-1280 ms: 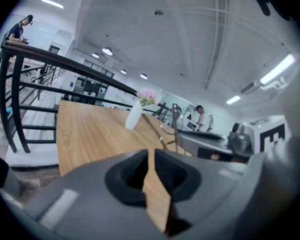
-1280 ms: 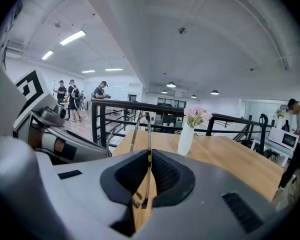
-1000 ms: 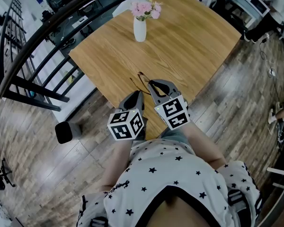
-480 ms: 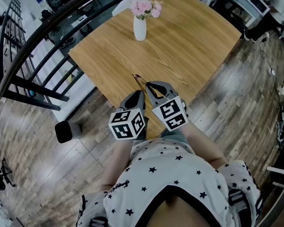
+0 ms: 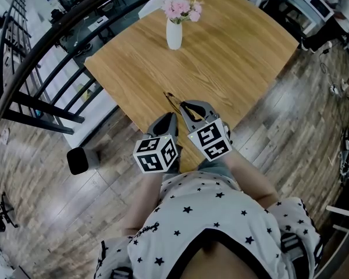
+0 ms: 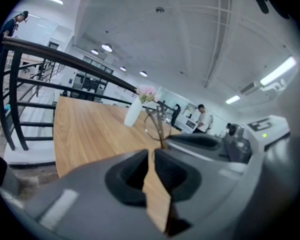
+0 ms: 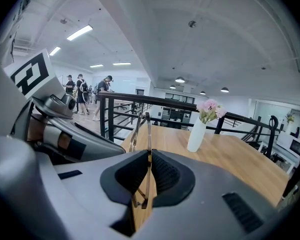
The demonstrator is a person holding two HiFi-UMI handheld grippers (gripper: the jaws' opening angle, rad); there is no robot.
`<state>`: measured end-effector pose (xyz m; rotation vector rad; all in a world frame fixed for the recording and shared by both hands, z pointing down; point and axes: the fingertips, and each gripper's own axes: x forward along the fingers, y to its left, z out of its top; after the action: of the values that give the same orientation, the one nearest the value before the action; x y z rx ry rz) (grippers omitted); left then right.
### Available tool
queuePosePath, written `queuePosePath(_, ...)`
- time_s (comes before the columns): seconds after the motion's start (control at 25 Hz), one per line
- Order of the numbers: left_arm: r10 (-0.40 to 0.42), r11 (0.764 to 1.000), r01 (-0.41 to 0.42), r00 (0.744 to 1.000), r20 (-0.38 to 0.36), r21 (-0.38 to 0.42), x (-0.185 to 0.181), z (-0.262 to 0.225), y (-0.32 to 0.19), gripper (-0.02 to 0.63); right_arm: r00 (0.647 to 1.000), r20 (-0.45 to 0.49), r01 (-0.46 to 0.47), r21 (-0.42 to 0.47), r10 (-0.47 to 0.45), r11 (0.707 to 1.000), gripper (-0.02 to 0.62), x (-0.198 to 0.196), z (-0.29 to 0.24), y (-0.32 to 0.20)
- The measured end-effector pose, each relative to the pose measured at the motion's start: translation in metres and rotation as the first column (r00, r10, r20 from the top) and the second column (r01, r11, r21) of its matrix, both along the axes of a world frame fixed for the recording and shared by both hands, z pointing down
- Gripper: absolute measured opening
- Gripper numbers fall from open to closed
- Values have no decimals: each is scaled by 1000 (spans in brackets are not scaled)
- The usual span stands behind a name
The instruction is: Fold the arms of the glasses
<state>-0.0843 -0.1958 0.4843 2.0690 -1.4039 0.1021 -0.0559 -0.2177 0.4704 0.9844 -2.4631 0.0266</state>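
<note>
Nearest me, my left hand-held gripper (image 6: 152,153) had its jaws drawn together at the tips, and I could make out nothing caught between them. It sat just beside the right one, over the near edge of the surface (image 5: 232,51).

My right hand-held gripper (image 7: 149,155) was closed almost fully on the glasses (image 7: 148,126), its pads pinching the thin frame. The glasses were held clear of the surface and stuck out past the jaw tips, edge-on to that gripper's view. Their long axis ran along the line of the jaws and pointed away from me, roughly toward the white vase of pink flowers (image 5: 174,35) well beyond on the far part of the surface.

The thin wires lay close together rather than splayed, so I judged the folding largely done. I could not tell whether both arms lay flat against the frame. If anything was left, I reckoned it was pressing the second arm in.
</note>
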Motion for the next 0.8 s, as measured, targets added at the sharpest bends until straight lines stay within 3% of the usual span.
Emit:
queuePosePath(0.4, -45, 998, 45, 999, 9, -50, -18, 21, 3, 38, 986, -163, 37, -29, -41, 999, 32, 8, 37, -21)
queuePosePath(0.8, -97, 989, 98, 995, 14, -108, -34, 40, 5, 37, 935, -331, 111, -72, -129, 991, 32, 14, 87, -31)
